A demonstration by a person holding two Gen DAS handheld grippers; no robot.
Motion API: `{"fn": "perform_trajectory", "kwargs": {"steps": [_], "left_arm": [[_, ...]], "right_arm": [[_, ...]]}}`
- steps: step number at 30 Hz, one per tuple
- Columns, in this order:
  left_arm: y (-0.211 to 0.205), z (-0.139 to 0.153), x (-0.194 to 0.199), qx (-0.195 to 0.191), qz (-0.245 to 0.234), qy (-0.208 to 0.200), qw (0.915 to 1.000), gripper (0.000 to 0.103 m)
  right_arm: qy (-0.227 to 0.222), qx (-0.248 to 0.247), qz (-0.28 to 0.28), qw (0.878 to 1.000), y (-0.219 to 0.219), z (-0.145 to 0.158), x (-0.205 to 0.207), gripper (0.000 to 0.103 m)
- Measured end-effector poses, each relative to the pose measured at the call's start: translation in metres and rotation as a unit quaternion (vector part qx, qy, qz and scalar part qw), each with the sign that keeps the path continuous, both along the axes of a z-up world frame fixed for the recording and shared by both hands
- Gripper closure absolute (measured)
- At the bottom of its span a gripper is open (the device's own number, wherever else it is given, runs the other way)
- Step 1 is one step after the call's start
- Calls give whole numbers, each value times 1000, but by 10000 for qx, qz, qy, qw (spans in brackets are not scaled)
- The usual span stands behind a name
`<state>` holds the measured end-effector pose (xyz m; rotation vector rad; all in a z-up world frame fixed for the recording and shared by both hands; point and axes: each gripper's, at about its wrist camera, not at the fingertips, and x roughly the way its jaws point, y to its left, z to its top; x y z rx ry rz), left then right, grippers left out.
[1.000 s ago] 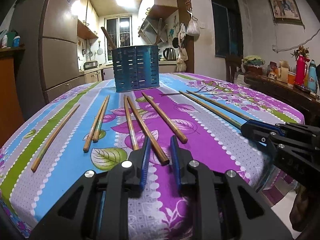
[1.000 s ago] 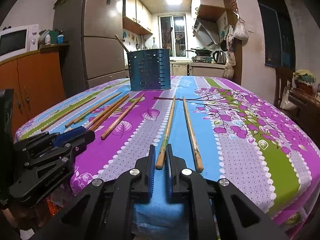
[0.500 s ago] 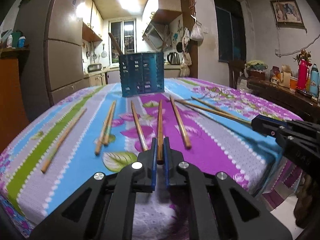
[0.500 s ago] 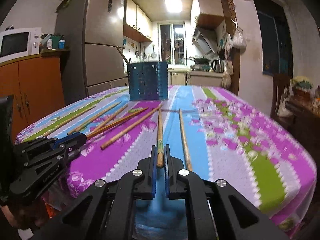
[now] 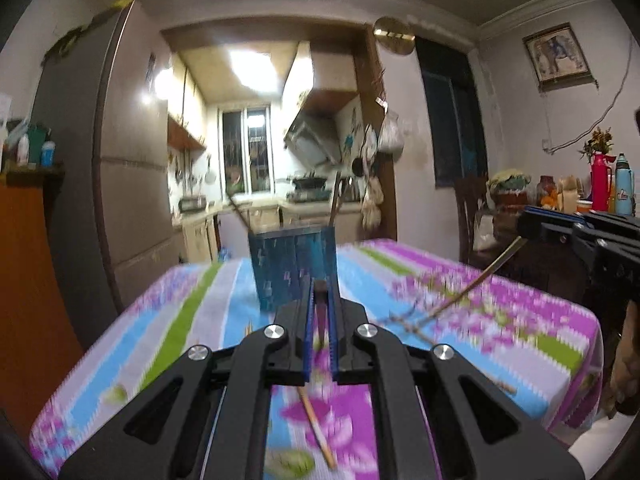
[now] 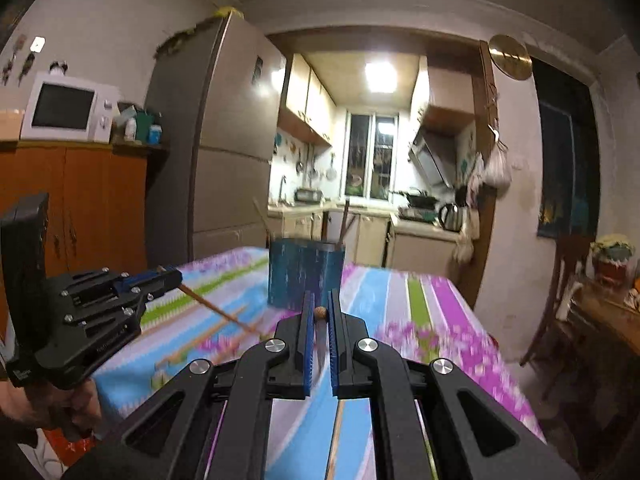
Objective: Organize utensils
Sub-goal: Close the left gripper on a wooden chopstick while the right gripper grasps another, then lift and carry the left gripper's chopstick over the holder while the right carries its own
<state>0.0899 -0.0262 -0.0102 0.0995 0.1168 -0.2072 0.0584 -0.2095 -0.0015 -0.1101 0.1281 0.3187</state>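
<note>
Both your jaws are pinching thin wooden chopsticks: left gripper (image 5: pixel 320 320) holding one (image 5: pixel 321 305), right gripper (image 6: pixel 320 320) another (image 6: pixel 319 313). Perforated blue utensil holder (image 6: pixel 305 276) standing far on the counter (image 6: pixel 440 320). End-gripped sticks risk pivoting, missing the rim.

Chopstick L (image 5: pixel 320 312): brown wood, I've got it pinched near one end betw blue pads, lifted off cloth, far tip slanting down twd table; seen from R cam (image 6: pixel 216 309) as a thin diagonal stick.
Chopstick R (image 6: pixel 320 314): wood, round end-on tip showing betw pads, raised, tilted; from L cam (image 5: pixel 476 284) long shaft angling down.
Holder (image 6: pixel 305 276): blue slotted caddy, upright, far-centre of table, a couple sticks leaning inside.
Loose sticks (image 5: pixel 318 428): wood, flat on floral cloth, blurry, count unclear.
</note>
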Motion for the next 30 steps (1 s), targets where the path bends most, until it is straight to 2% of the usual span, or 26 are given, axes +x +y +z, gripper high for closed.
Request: {"fn": "perform_trajectory", "kwargs": {"steps": [5, 11, 15, 22, 30], "left_arm": [[0, 37, 27, -76, -169, -94, 9998, 99], [1, 68, 60, -80, -349, 35, 9994, 99], [2, 86, 71, -13, -408, 83, 9991, 99], [16, 130, 89, -59, -453, 243, 9987, 99], [22, 176, 111, -79, -418, 309, 9986, 99]], "right_arm": [[-28, 118, 195, 9997, -9, 36, 34, 95], [253, 301, 365, 9986, -18, 59, 71, 95], [296, 229, 432, 9984, -14, 75, 87, 95], [186, 174, 567, 9981, -5, 114, 105, 95], [43, 251, 707, 9972, 8, 176, 134, 95]]}}
